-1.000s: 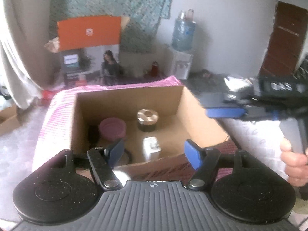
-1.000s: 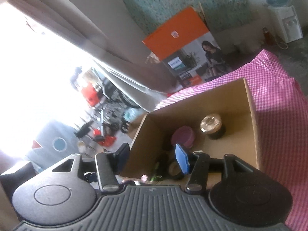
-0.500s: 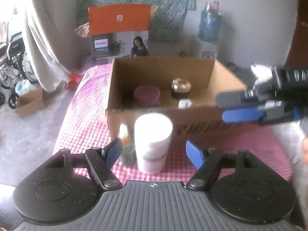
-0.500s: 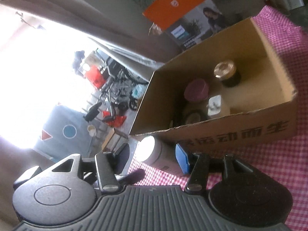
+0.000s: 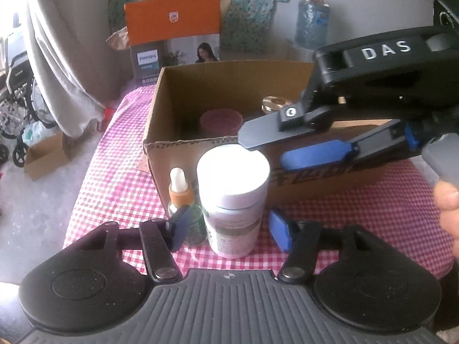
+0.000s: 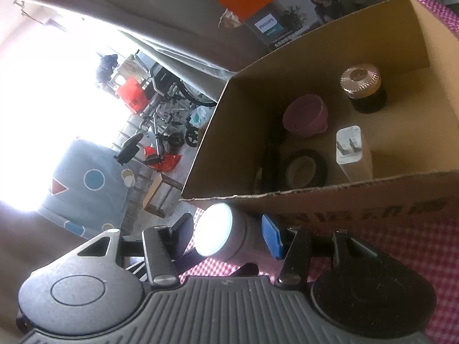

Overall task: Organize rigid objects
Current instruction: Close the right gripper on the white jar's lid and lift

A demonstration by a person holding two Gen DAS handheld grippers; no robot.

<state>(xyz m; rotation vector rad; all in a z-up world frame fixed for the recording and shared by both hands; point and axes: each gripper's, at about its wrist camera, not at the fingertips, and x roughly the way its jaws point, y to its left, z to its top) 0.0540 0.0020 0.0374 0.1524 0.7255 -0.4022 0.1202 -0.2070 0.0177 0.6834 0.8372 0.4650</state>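
A white-capped bottle [image 5: 233, 200] stands upright on the pink checked cloth, in front of an open cardboard box [image 5: 200, 143]. A small dropper bottle [image 5: 180, 197] stands just left of it. My left gripper [image 5: 229, 230] straddles the white bottle low down. Its jaws are closing, with gaps still showing on both sides. My right gripper [image 5: 262, 150] comes in from the right at cap height, open, one finger above the cap and one beside it. In the right wrist view the bottle [image 6: 218, 232] lies between the right gripper's [image 6: 228, 235] fingers.
The box [image 6: 315, 192] holds a pink bowl [image 6: 305, 114], a gold-lidded dark jar [image 6: 363, 86], a white charger plug [image 6: 351, 149] and a tape roll [image 6: 305, 169]. An orange appliance carton [image 5: 172, 28] stands behind it. A wheelchair [image 5: 17, 100] is on the floor to the left. A person's hand [image 5: 447, 200] holds the right gripper.
Both grippers sank from over the box to the white bottle in front of it. The left jaws narrowed around the bottle. The right gripper moved in close to the cap.
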